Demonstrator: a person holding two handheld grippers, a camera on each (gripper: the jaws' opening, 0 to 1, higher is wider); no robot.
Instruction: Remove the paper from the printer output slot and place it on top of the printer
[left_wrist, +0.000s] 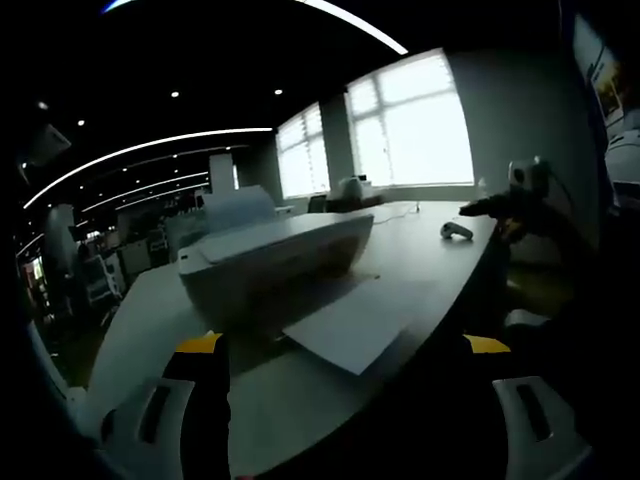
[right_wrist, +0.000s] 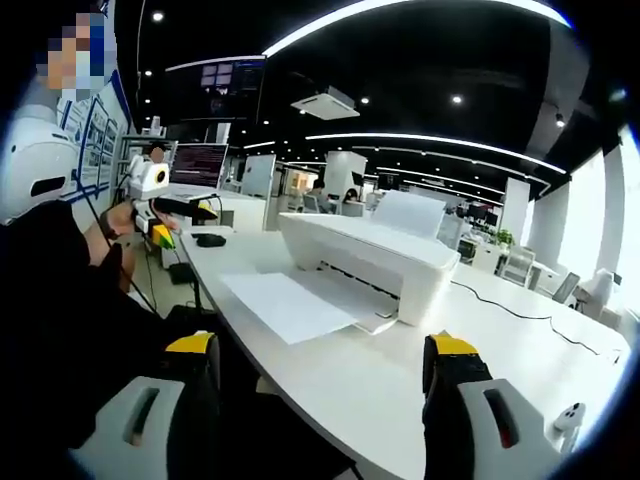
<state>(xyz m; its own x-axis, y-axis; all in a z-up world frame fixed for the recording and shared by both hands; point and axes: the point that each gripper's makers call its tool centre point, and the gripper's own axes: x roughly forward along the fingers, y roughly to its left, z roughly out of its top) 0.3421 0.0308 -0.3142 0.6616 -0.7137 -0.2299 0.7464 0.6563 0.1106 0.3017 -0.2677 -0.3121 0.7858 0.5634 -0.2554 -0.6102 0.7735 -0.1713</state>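
White and boxy, the plastic desktop printer (right_wrist: 370, 255) stands on the long, pale, smooth-topped desk (right_wrist: 400, 385), with a white sheet propped upright in its rear feed tray (right_wrist: 408, 212). From the output slot low on its front, a flat white sheet of paper (right_wrist: 290, 303) sticks out and lies over the desk surface, one end still at the slot. In the left gripper view the same printer (left_wrist: 270, 262) sits across the desk (left_wrist: 420, 250), and the paper (left_wrist: 355, 325) reaches toward the desk's near edge.

The left hand-held gripper (left_wrist: 340, 400) is held back from the desk edge, its yellow-tipped black jaws spread wide with nothing between them; the paper lies between and beyond them, untouched. The right hand-held gripper (right_wrist: 325, 400) is likewise spread wide and empty, near the desk's edge, pointing at the printer and the paper.

Each gripper shows in the other's view: the right one far off to the right in the left gripper view, above the desk's far end, and the left one at the left in the right gripper view, held up beside the desk by a person in dark clothing (right_wrist: 60, 300). A small dark mouse-like object (right_wrist: 210, 240) rests on the desk near it. A thin black cable (right_wrist: 520, 310) runs over the desk behind the printer. Bright windows (left_wrist: 410, 120) light the far wall.
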